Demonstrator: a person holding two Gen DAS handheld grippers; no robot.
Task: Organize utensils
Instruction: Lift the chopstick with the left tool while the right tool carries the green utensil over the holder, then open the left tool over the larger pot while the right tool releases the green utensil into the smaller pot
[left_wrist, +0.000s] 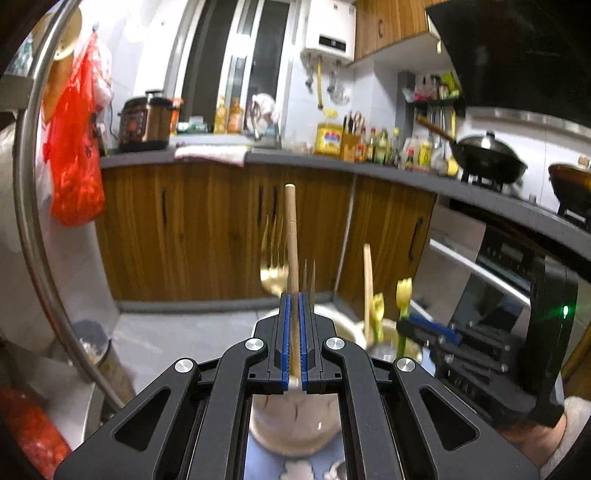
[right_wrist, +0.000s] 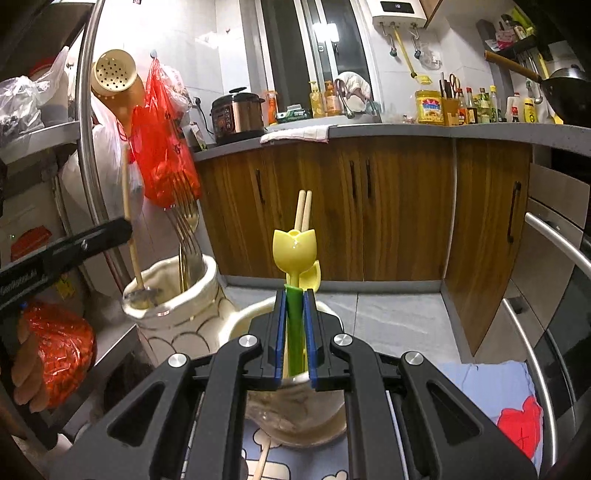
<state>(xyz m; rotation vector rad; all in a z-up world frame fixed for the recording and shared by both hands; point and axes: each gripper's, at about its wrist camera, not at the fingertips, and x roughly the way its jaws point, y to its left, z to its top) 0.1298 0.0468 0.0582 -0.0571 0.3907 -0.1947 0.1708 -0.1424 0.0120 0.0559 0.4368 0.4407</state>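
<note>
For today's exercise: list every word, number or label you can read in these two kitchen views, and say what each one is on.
"18": display of the white water heater on the wall, right wrist view.
Yellow oil bottle: the label has print, too blurred to read.
Pressure cooker: panel markings too small to read.
Sauce bottles: labels unreadable.
Black gripper body at the left edge: faint lettering, not legible.
</note>
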